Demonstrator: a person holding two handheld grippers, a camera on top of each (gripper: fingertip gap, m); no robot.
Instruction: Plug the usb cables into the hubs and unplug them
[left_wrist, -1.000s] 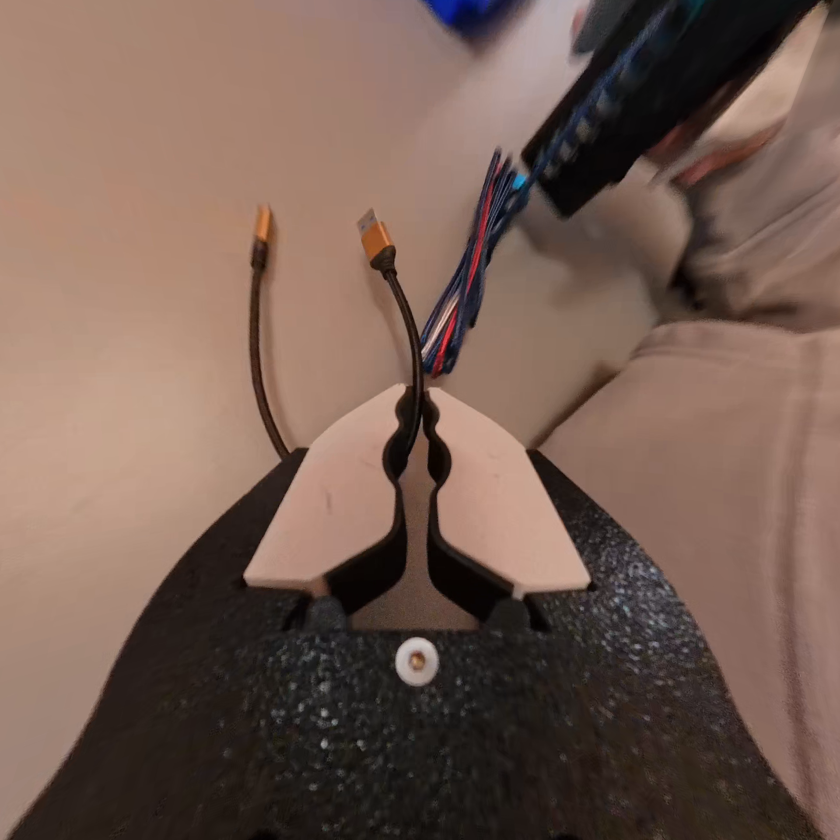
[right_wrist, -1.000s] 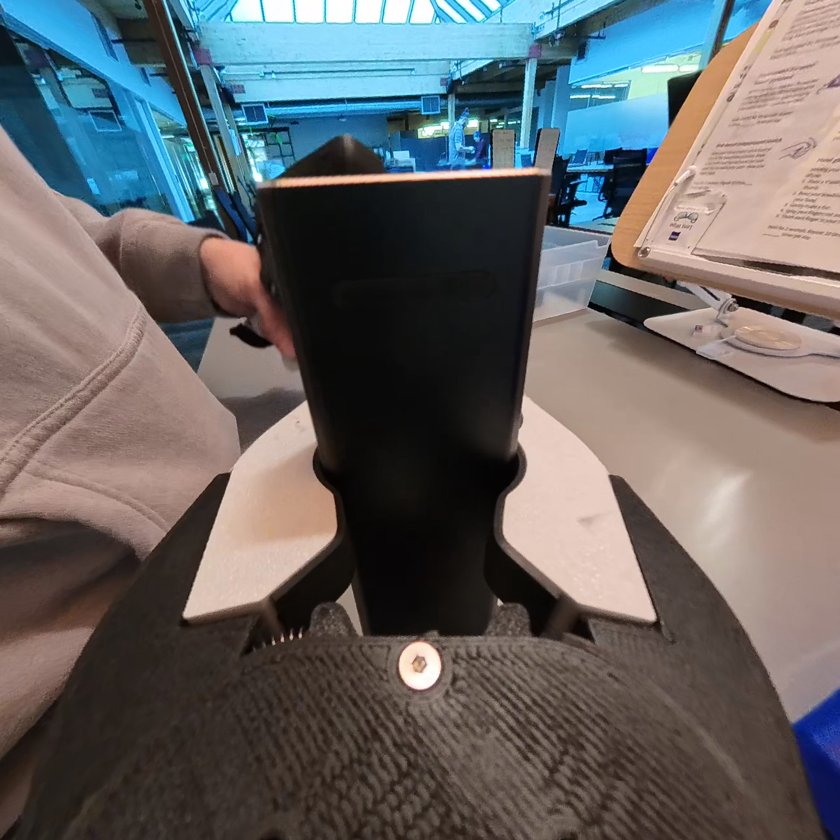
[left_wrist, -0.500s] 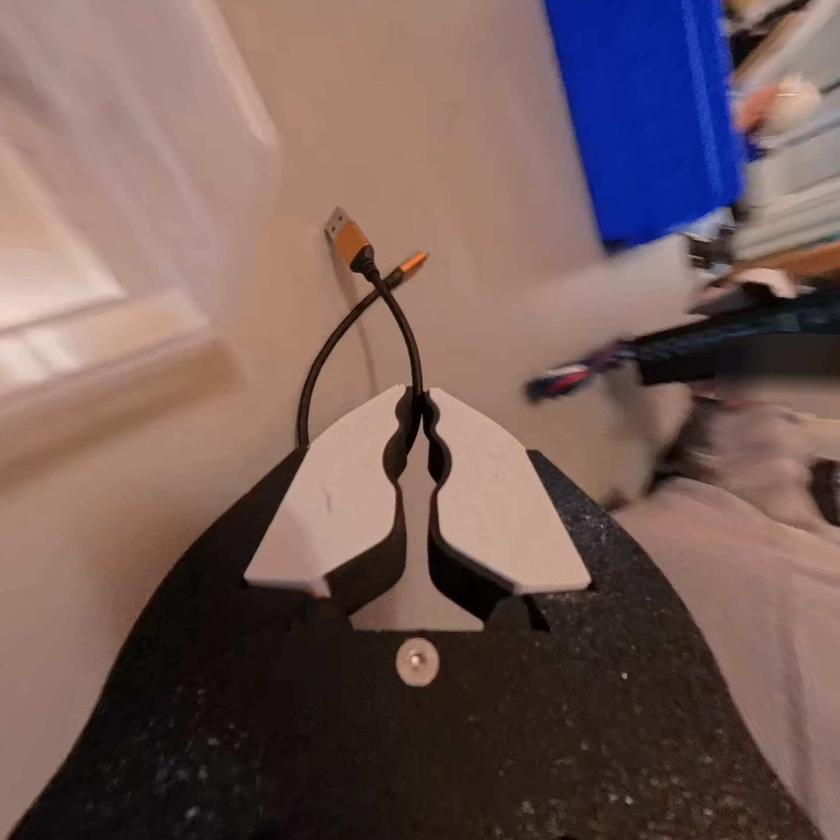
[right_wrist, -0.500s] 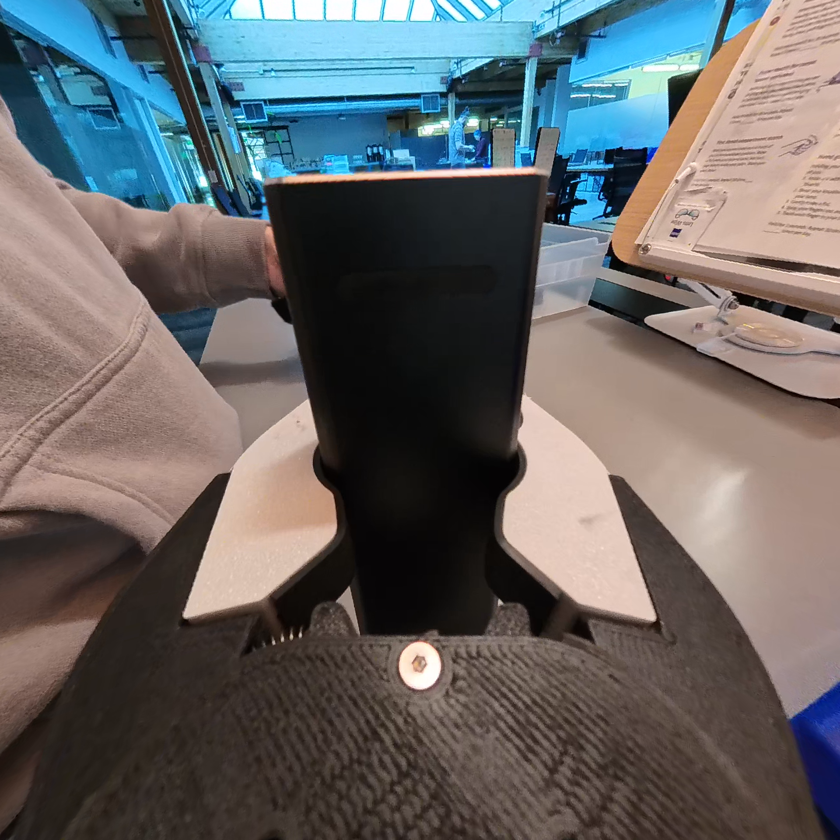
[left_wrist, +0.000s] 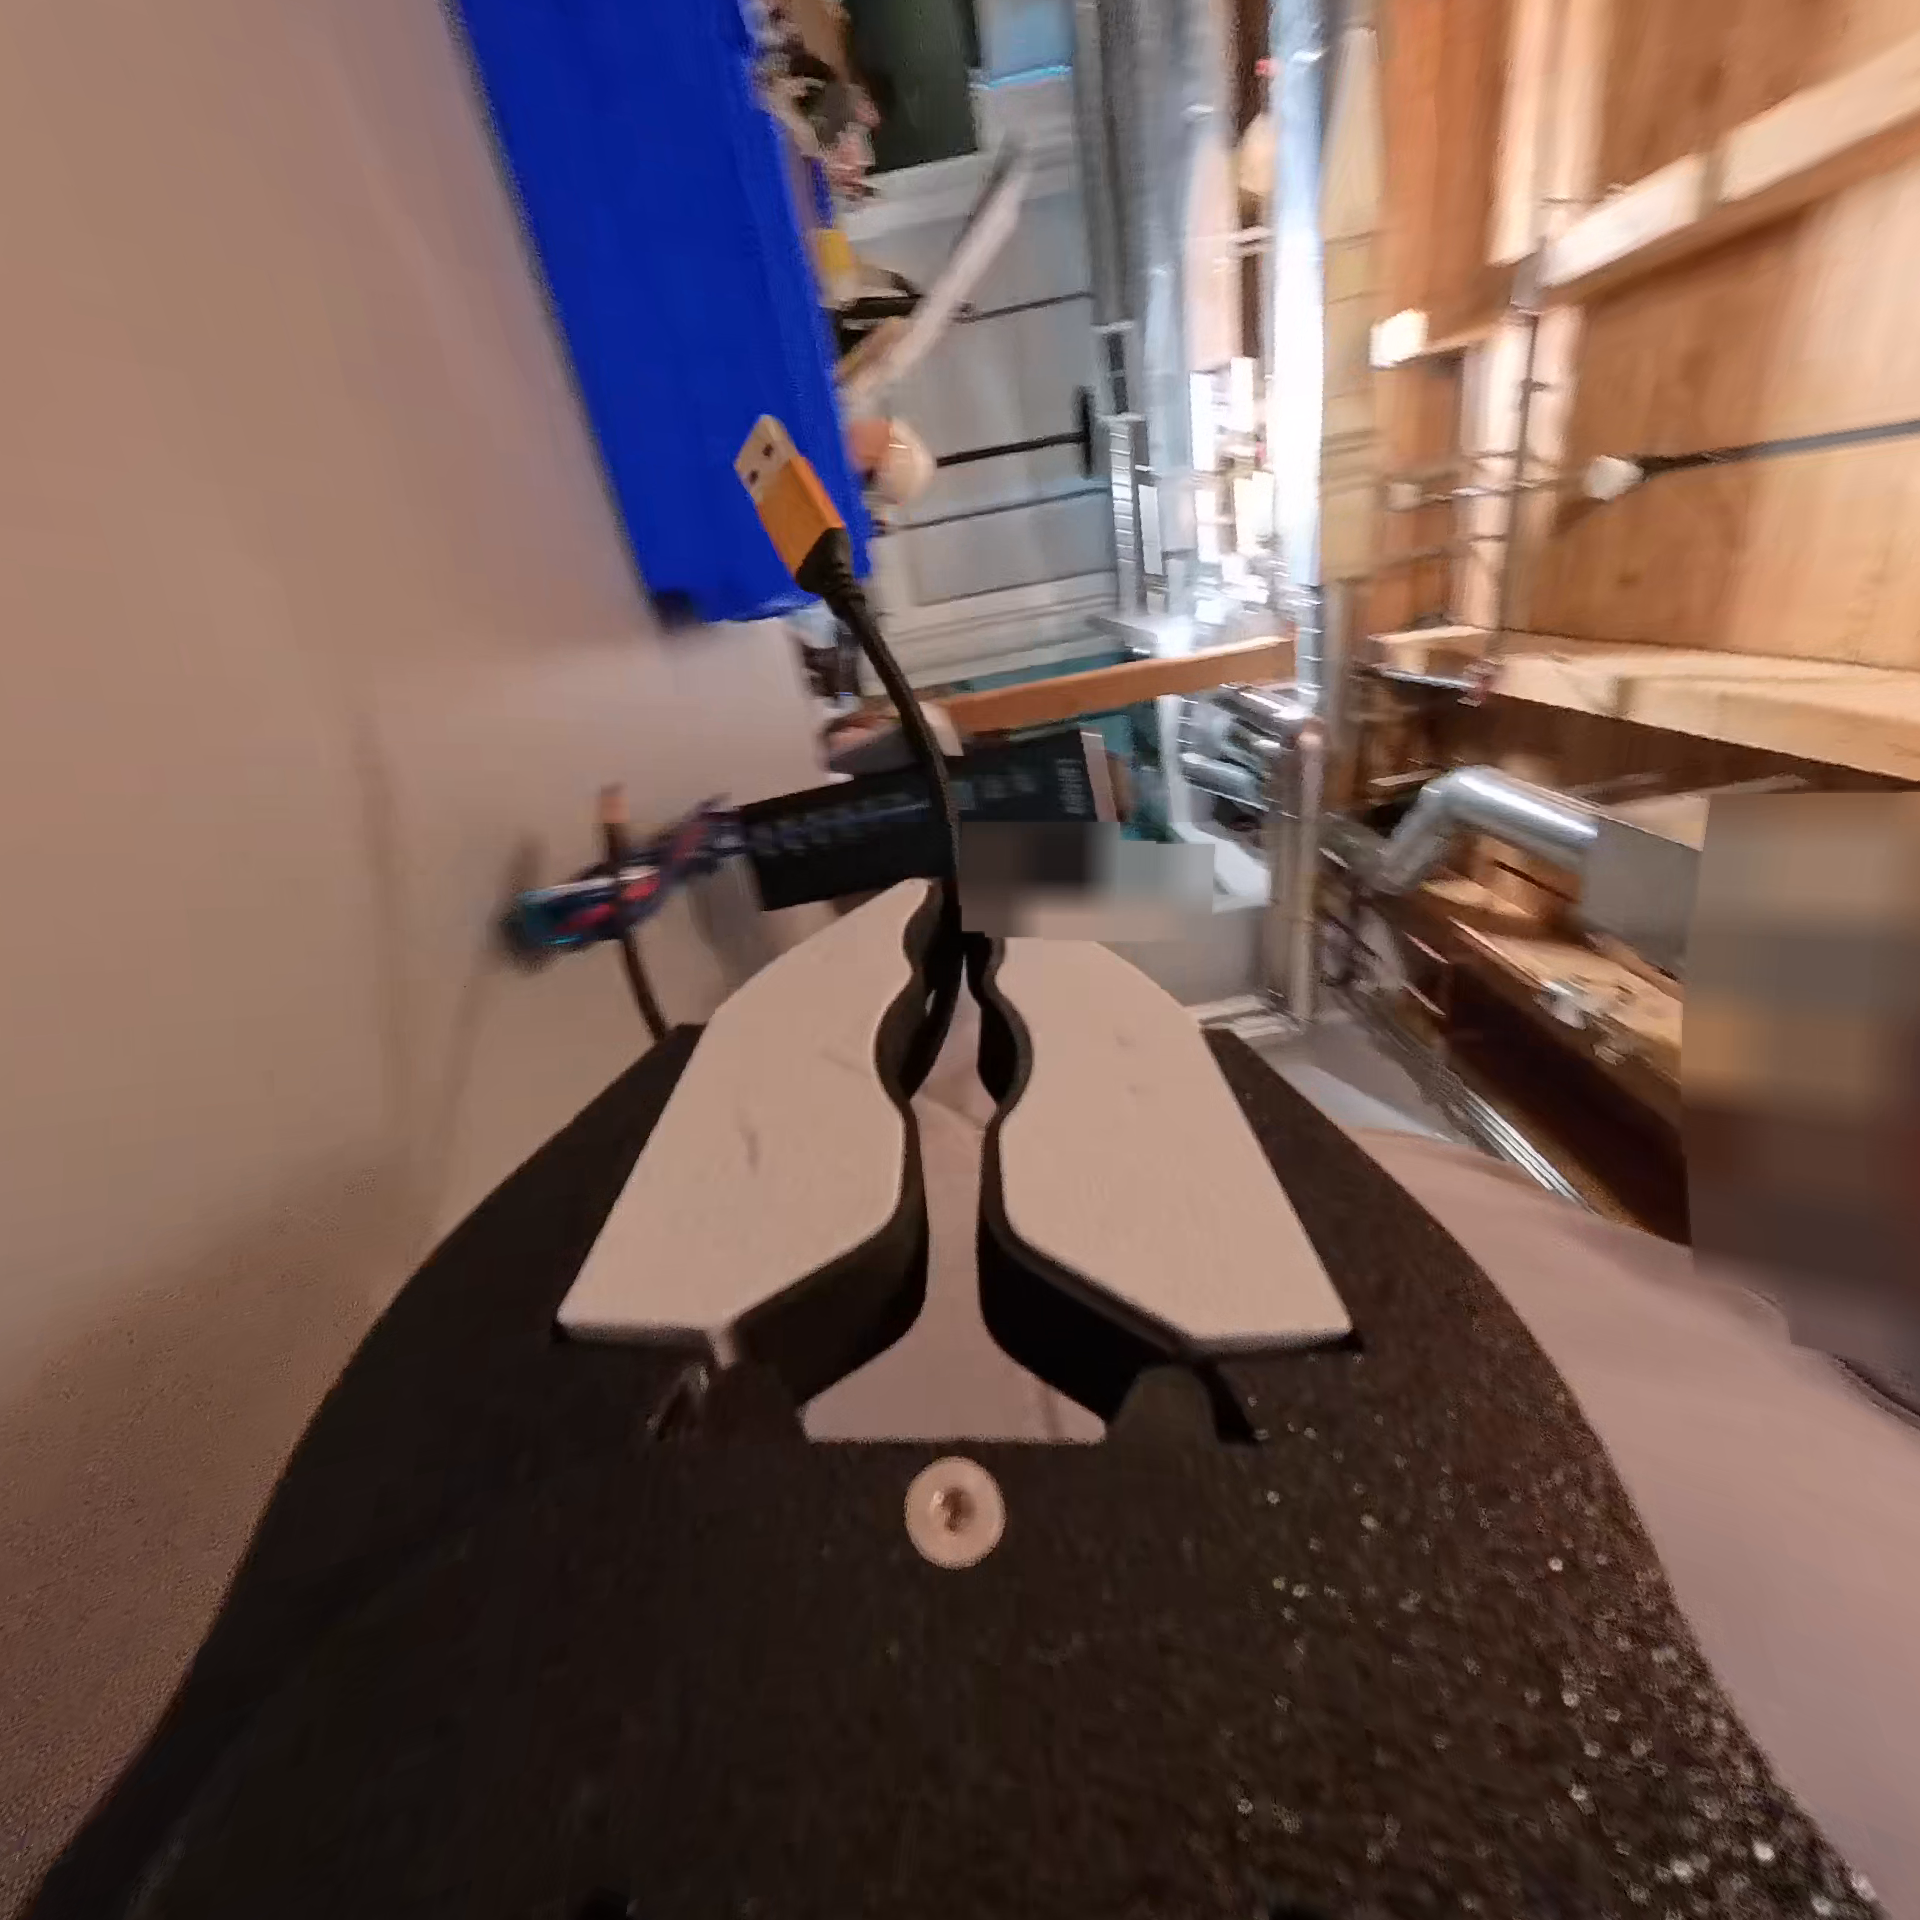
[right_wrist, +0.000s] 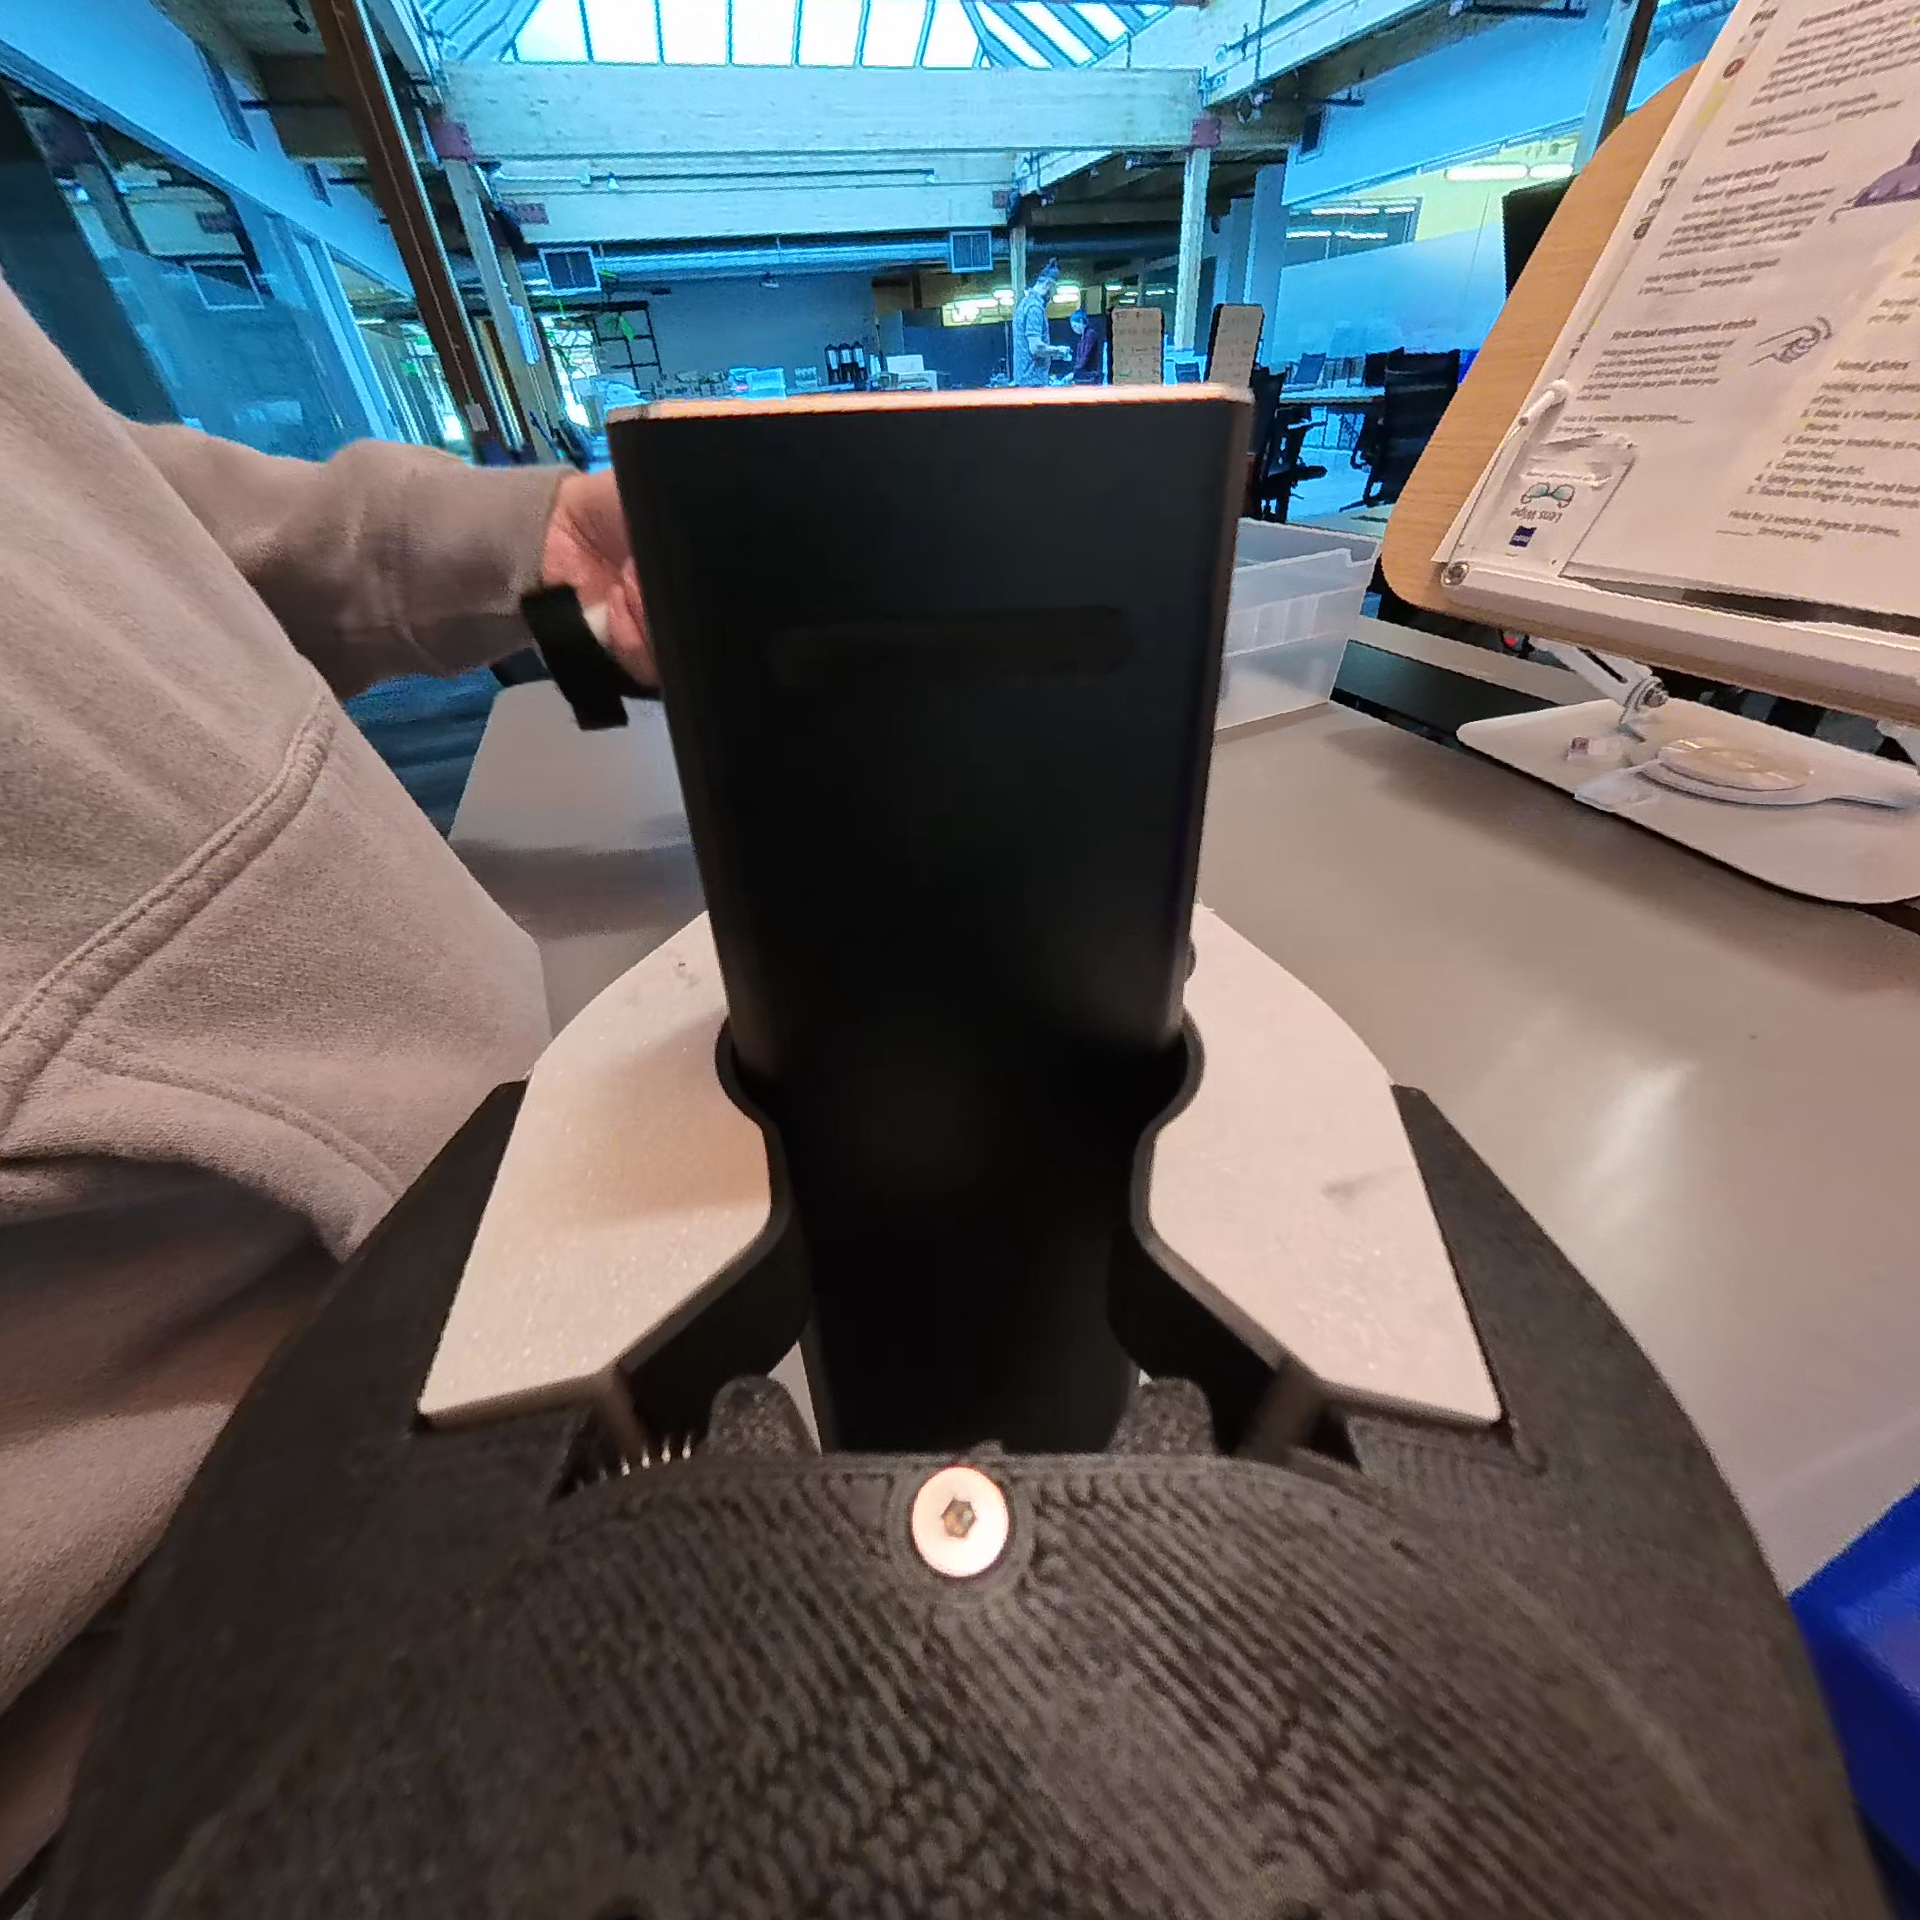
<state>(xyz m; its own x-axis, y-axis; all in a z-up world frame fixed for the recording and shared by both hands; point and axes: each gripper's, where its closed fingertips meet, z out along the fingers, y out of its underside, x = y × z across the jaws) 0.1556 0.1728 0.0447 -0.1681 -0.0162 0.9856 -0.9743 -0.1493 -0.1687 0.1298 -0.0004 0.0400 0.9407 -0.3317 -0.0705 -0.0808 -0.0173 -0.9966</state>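
Nearest, the left gripper (left_wrist: 961, 940) is pinched tight on a black braided USB cable (left_wrist: 902, 691), whose orange plug (left_wrist: 795, 506) stands free in the air beyond the fingertips. Farther off, the right gripper (right_wrist: 961, 1023), spread wide, clamps a black hub (right_wrist: 935, 790) upright above the grey desk (right_wrist: 1558, 997), near its front edge. The hub's ports (left_wrist: 831, 831) show in the left view, with coloured wires (left_wrist: 613, 883) at its end. To plug in well, square the plug to a port first, since the cable will probably flex.

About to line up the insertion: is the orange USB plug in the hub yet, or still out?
Out. The plug stands free in the air above the left gripper, apart from the hub behind it.
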